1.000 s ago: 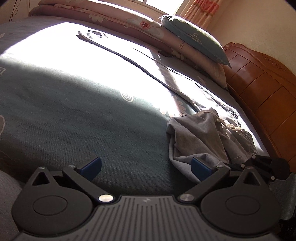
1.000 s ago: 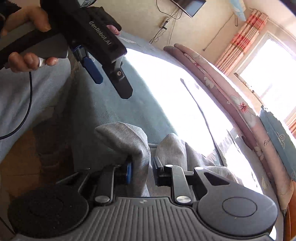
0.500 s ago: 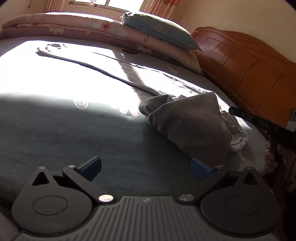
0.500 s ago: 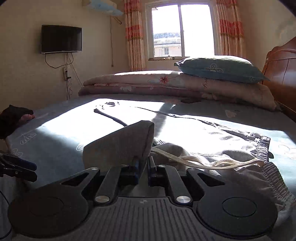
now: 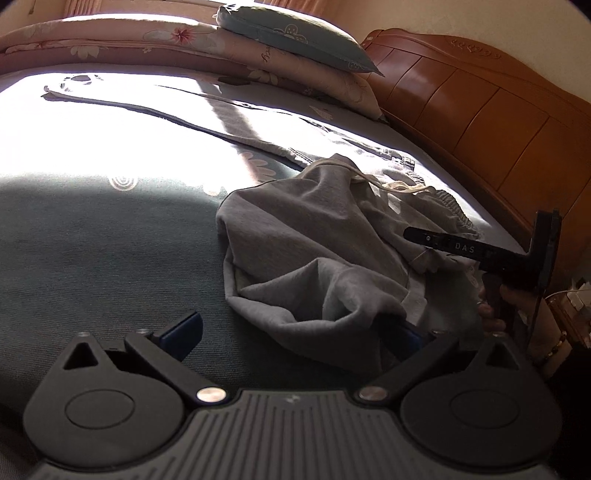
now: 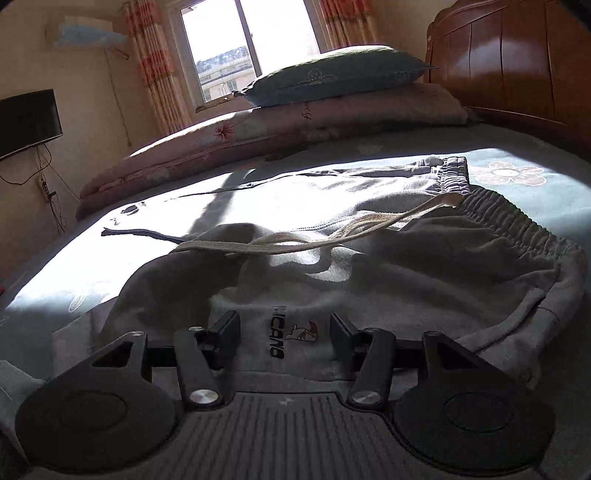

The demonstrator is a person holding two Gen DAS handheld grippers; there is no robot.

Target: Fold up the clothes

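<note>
Grey sweatpants (image 5: 314, 240) lie crumpled on the bed, with a cream drawstring (image 6: 332, 236) across them and the elastic waistband (image 6: 517, 221) to the right. My left gripper (image 5: 295, 330) is open wide at the garment's near edge. A fold of grey cloth drapes over its right fingertip (image 5: 406, 332) and no pad presses on it. My right gripper (image 6: 284, 328) hangs low over the pants with its jaws opening. The printed logo patch (image 6: 291, 332) lies flat between its fingers, and neither finger touches it.
The blue-grey sheet (image 5: 92, 240) stretches left, half in bright sun. Folded quilts and a teal pillow (image 5: 288, 33) sit at the far side. A wooden headboard (image 5: 480, 110) stands on the right. A person's hand (image 5: 491, 314) holds the right tool's handle.
The right gripper was shut on a raised fold of the pants. It has rolled level and let go, and the cloth has dropped onto the bed. The left gripper has moved closer to the garment.
</note>
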